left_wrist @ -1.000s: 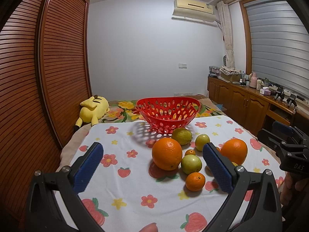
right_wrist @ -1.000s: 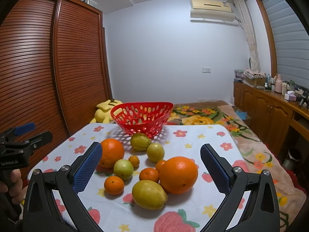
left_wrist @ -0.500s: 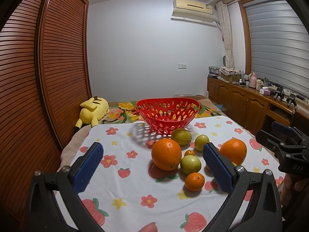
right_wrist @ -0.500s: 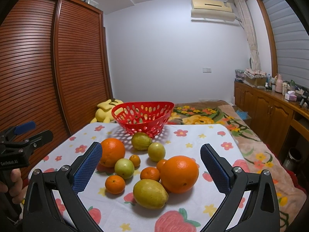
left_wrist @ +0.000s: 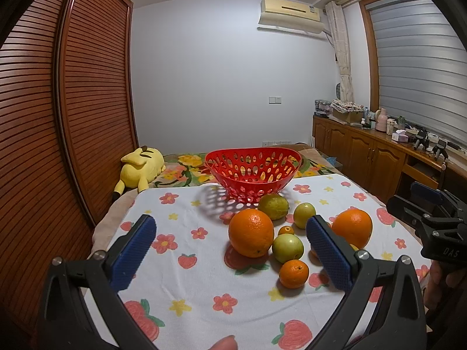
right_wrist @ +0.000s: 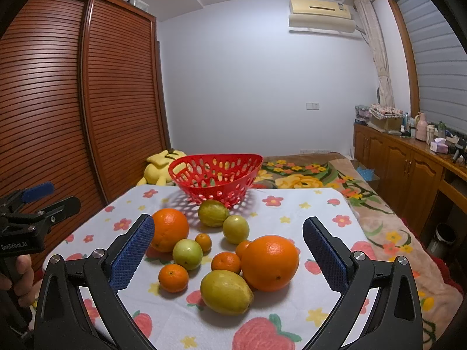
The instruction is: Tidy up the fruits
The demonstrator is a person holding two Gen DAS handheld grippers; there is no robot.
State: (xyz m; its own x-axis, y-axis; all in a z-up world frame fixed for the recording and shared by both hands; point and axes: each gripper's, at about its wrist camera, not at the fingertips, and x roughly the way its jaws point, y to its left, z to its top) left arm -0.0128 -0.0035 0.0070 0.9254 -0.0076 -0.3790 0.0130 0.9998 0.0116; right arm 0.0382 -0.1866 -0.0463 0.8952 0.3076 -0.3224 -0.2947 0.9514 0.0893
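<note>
An empty red perforated basket (left_wrist: 252, 172) (right_wrist: 216, 176) stands at the far end of the table. In front of it lies a cluster of fruit: two big oranges (left_wrist: 251, 232) (right_wrist: 270, 263), several small mandarins (right_wrist: 173, 277), green round fruits (right_wrist: 187, 254) and yellow-green lemons (right_wrist: 225, 292). My left gripper (left_wrist: 230, 245) is open and empty, above the table just before the cluster. My right gripper (right_wrist: 227, 248) is open and empty, with the near fruit showing between its fingers. Each gripper also shows at the edge of the other's view, the right (left_wrist: 432, 218) and the left (right_wrist: 32, 213).
The table carries a white cloth (left_wrist: 186, 285) with flowers and strawberries. A yellow plush toy (left_wrist: 140, 167) lies on the bed behind it. A wooden louvred wardrobe (left_wrist: 58, 116) stands on the left and a cluttered wooden sideboard (left_wrist: 379, 151) on the right.
Both grippers have crept slightly forward toward the fruit. The fruit and basket have not moved.
</note>
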